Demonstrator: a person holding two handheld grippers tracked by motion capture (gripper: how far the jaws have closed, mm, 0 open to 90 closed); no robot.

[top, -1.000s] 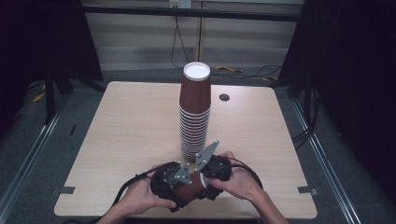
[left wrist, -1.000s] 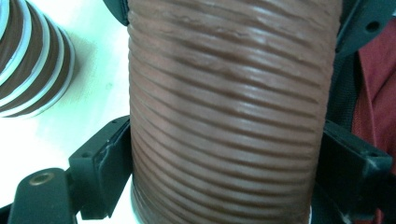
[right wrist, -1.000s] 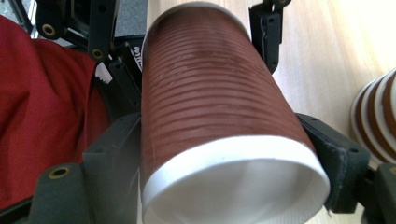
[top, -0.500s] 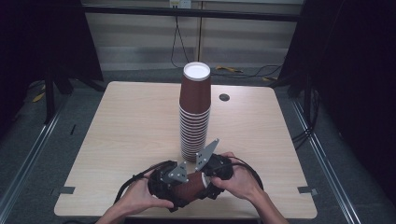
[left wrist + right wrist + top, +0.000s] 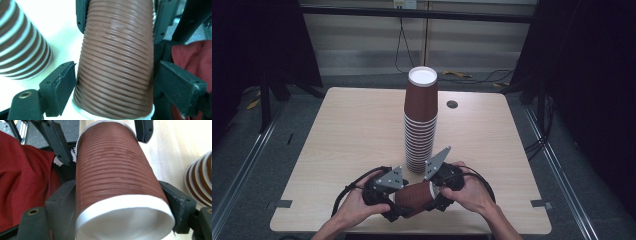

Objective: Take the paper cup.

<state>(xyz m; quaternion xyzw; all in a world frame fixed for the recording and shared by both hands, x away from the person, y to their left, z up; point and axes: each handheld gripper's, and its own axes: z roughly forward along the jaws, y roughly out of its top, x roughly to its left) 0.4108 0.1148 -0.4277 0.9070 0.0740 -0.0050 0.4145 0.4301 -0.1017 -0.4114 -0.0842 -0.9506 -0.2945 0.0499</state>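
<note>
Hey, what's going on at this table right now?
A person works with two handheld grippers at the near edge of a wooden table. The right gripper clamps a ribbed brown paper cup lying sideways near its rim, while the left gripper straddles the same cup, one pad touching and the other apart, its jaws having just been closing. A tall stack of matching cups stands just behind.

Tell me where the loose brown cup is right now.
In the high view the brown cup lies sideways near the table's front edge, between the left gripper and right gripper, just before the cup stack.
</note>
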